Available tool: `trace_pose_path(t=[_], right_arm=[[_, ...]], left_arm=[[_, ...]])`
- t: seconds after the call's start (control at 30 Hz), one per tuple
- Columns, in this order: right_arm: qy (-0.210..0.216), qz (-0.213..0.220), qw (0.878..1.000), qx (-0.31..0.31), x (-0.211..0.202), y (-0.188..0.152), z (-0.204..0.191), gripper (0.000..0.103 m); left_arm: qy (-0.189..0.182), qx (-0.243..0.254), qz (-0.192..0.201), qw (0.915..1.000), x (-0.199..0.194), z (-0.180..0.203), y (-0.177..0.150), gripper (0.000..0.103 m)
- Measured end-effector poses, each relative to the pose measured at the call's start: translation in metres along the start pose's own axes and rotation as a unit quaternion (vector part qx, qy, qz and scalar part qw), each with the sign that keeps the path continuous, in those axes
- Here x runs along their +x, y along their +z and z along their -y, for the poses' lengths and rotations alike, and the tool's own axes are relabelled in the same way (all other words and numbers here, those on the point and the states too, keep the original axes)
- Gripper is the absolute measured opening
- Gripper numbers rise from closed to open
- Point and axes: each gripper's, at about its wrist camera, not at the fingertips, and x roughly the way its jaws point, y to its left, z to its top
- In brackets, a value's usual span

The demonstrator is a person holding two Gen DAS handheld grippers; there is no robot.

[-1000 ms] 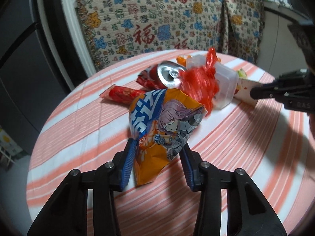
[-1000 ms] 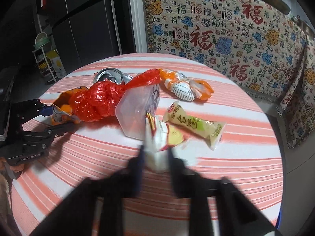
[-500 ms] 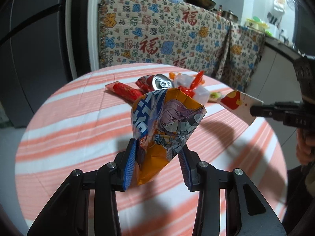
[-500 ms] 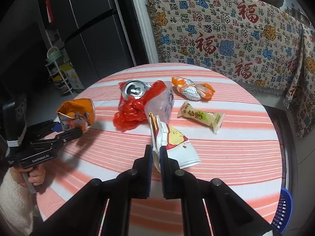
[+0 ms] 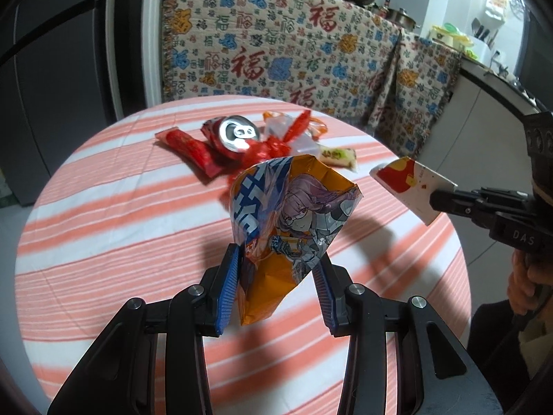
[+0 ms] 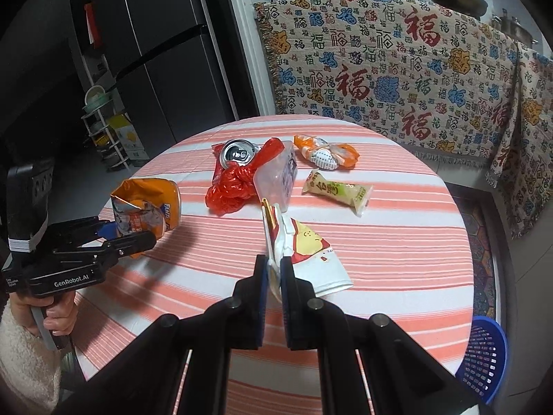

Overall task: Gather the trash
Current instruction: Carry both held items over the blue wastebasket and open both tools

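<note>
My left gripper (image 5: 276,269) is shut on an orange snack bag (image 5: 293,214) with a cartoon figure and holds it above the striped round table (image 5: 103,214). It also shows in the right wrist view (image 6: 145,207). My right gripper (image 6: 274,269) is shut on a flattened white and red paper cup (image 6: 307,256), lifted off the table; the cup also shows in the left wrist view (image 5: 411,186). Left on the table are a crushed can (image 6: 236,154), a red plastic bag (image 6: 235,186), a clear plastic tub (image 6: 280,176), a green wrapper (image 6: 337,190) and an orange wrapper (image 6: 325,154).
A red stick wrapper (image 5: 190,148) lies left of the can. A blue mesh basket (image 6: 484,356) stands on the floor at the table's right. A patterned cloth (image 6: 397,69) hangs behind. A dark fridge (image 6: 155,52) stands at the back left.
Both grippers have risen and drawn back from the pile, each carrying its item: the snack bag on the left, the paper cup on the right. The table looks further away.
</note>
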Motion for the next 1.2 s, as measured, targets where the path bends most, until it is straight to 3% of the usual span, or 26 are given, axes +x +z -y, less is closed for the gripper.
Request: trace_pose_path(t=[0.6, 0.97, 1.2], right_arm=[[-0.015, 0.017, 0.999, 0.022, -0.036, -0.015, 0.036, 0.008], [-0.033, 0.032, 0.998, 0.051, -0.059, -0.026, 0.072, 0.008], [-0.068, 0.04, 0.994, 0.079, -0.085, -0.037, 0.116, 0.008]], left_arm=[[-0.004, 0.042, 0.002, 0.9991, 0.0, 0.063, 0.014, 0.041], [-0.034, 0.075, 0.001, 0.9966, 0.012, 0.115, 0.029, 0.041], [-0.076, 0.106, 0.0, 0.9915, 0.023, 0.167, 0.039, 0.041]])
